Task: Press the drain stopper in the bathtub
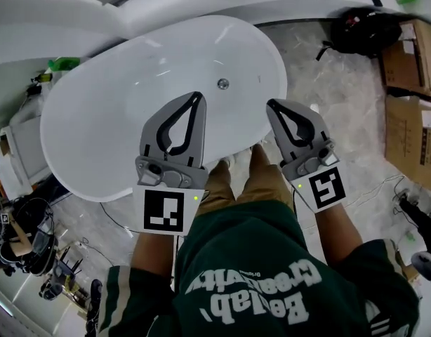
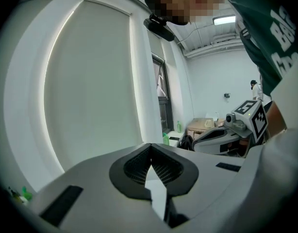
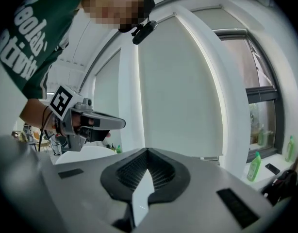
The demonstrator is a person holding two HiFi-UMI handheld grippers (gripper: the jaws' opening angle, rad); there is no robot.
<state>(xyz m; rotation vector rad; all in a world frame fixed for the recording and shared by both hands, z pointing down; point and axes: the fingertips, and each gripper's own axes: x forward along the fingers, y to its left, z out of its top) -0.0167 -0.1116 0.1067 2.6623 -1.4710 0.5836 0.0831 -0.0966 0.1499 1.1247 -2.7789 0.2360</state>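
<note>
Both tools hang over the near side of the bathtub [image 1: 89,125], and neither touches it as far as I can judge from the head view. The drain stopper [image 1: 222,84] sits on the tub floor toward its far rim, a small round metal disc. It is too small for me to tell whether it is raised or pressed down.

The left gripper [image 1: 197,97] points into the basin, its tips just short of the stopper and a little to its left. The right gripper [image 1: 272,104] points in from over the near right rim, its tips on the stopper's near right. In the left gripper view the jaws are closed, tip to tip, with nothing between them [image 2: 150,148]. The right gripper view shows the same: jaws shut on nothing [image 3: 147,153].

Neither gripper view takes in the tub floor. Both look up at pale blinds and window frames, so the stopper is hidden from them. Each catches the other tool off to one side.

My operator's tan trousers [image 1: 261,181] stand against the tub's near edge, and the green sweatshirt [image 1: 272,279] blocks everything closer. Right of the tub, cardboard boxes [image 1: 412,62] are cut off by the picture's edge, with a black bag [image 1: 363,30] just beyond them. Left of the tub lies a dark tangle of gear [image 1: 26,237] that I cannot make out.
</note>
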